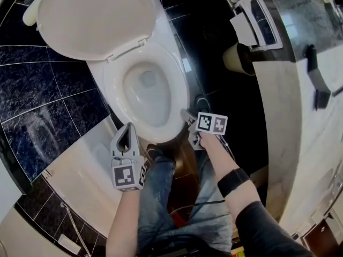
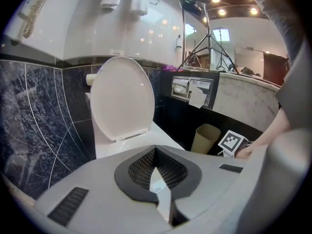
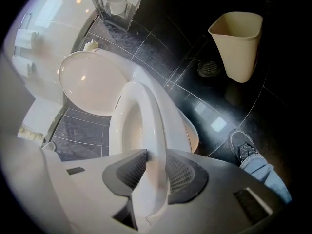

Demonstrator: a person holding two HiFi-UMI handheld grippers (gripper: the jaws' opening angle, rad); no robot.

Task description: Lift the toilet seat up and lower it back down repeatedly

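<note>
The white oval plastic toilet seat (image 1: 178, 92) is seen lying down on the white ceramic bowl (image 1: 146, 98), with the round white lid (image 1: 91, 15) raised behind. Its front rim is clamped between the right gripper's (image 3: 156, 174) pads. The left gripper (image 2: 157, 174) is held near the bowl's front, jaws closed on nothing.

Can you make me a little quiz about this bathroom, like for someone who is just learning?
1. True or false: the toilet lid is standing up.
2. What is the right gripper pinching? A) the bin B) the toilet seat C) the toilet lid
3. Fill in the gap: the left gripper is holding ____.

Key: 1 true. 2 B, the seat's rim sits between its pads. 3 nothing, its jaws are together.
</note>
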